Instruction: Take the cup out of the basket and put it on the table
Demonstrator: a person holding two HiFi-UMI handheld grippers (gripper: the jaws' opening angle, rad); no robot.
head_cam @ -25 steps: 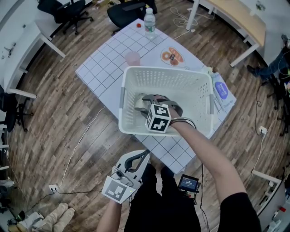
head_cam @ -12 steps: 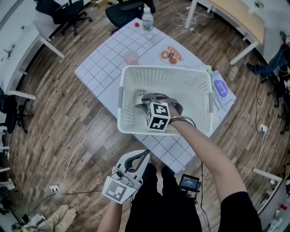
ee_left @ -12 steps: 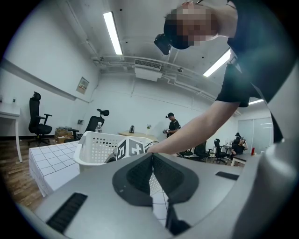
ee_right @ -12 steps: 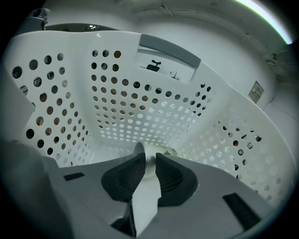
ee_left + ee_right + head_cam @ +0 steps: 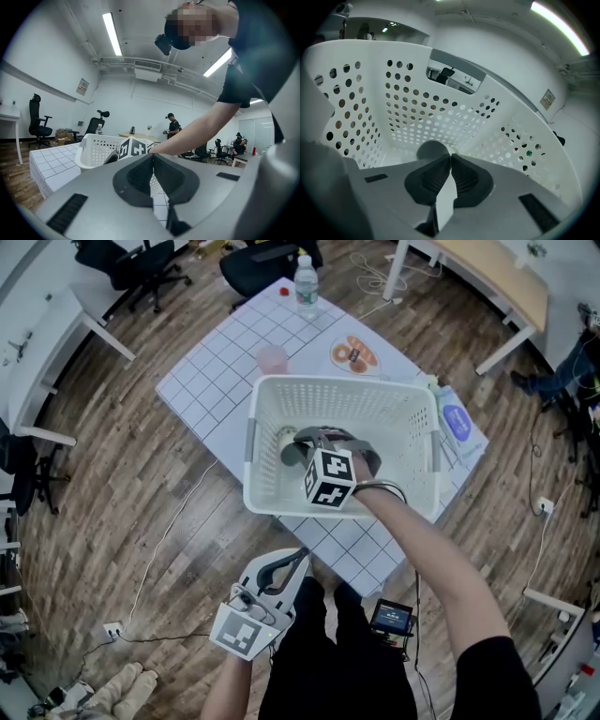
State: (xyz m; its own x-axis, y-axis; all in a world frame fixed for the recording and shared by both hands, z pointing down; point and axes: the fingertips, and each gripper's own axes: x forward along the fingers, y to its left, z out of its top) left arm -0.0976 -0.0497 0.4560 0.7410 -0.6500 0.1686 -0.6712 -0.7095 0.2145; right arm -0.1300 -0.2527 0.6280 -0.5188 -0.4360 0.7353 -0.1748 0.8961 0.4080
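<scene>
Right tongs [image 5: 451, 157] just closed on the cup [image 5: 431, 151] inside the basket [image 5: 440, 117] — left tongs [image 5: 153, 157] pressed together, empty.

cup [image 5: 429, 151]: body hidden behind right hand-held gripper [image 5: 450, 158] | basket [image 5: 440, 117]: floor mostly blocked

Inside the basket [image 5: 347, 401], walled in on every side by perforated plastic, open only upward. Beyond the far rim, bare checked table [image 5: 211, 381] to the left, with a pink cup [image 5: 273, 359], a plate [image 5: 355, 354] and a bottle [image 5: 307, 287] toward the far edge. Right of the basket, narrow strip of table taken up by a flat blue-and-white item [image 5: 457, 423]
</scene>
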